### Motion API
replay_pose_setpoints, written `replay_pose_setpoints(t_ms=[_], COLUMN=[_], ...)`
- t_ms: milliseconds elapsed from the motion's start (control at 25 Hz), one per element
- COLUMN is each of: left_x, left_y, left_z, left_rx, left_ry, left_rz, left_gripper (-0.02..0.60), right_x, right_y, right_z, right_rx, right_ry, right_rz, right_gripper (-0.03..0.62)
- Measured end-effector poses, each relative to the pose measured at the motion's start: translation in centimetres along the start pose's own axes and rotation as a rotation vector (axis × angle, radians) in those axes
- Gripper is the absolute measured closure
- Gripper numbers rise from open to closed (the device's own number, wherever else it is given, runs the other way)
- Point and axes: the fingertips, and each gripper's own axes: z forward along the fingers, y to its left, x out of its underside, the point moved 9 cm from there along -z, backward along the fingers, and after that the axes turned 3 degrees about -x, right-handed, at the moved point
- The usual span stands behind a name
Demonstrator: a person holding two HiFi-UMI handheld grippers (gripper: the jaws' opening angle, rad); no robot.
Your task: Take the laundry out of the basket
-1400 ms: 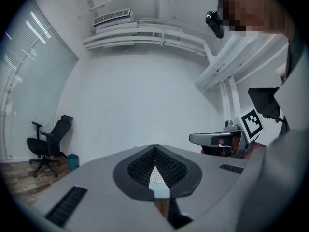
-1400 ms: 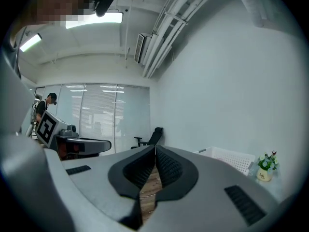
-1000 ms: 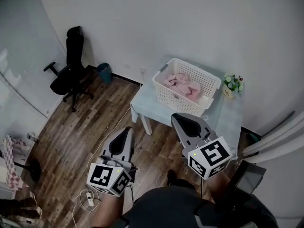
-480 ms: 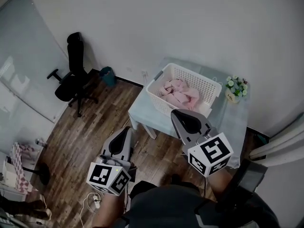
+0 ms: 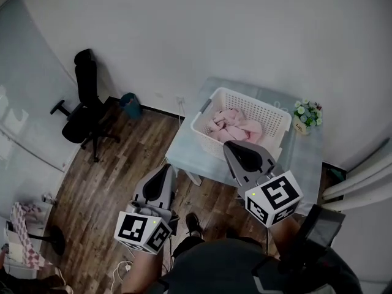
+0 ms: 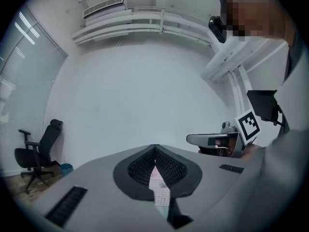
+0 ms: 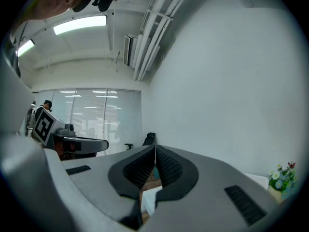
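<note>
Pink crumpled laundry (image 5: 233,125) all lies in the white lattice plastic basket (image 5: 257,100) on the pale table (image 5: 185,149), nothing removed yet, while left gripper (image 5: 163,171) and right gripper (image 5: 240,152), jaws pressed together and empty, hover short of it.

Head view overhead, gripper views level, sharing chair (image 5: 82,106)

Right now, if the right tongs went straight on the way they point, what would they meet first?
Nothing near: the right tongs point level over the pale blue table. In line beyond stands the black office chair, probably first, though depth is unclear.
</note>
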Motion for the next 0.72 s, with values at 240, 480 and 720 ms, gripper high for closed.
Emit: replay_pose_setpoints(t_ms=[240, 480, 720], left_x=[-0.2, -1.0, -0.6], left_y=[6.0, 11.6, 15.4], left_z=[3.7, 7.1, 10.3], left_rx=[0.124, 0.245, 0.344], left_ry=[0.006, -0.001, 0.015], left_rz=[-0.015, -0.016, -0.040], left_gripper=[0.572, 0.572, 0.572], right_x=[-0.1, -0.2, -0.3], right_y=[0.4, -0.3, -1.0], right_z=[4.4, 8.0, 9.5], right_rx=[0.120, 0.294, 0.426], right_ry=[0.034, 0.061, 0.098], right_rz=[-0.019, -0.023, -0.013], right_gripper=[0.577, 0.576, 0.576])
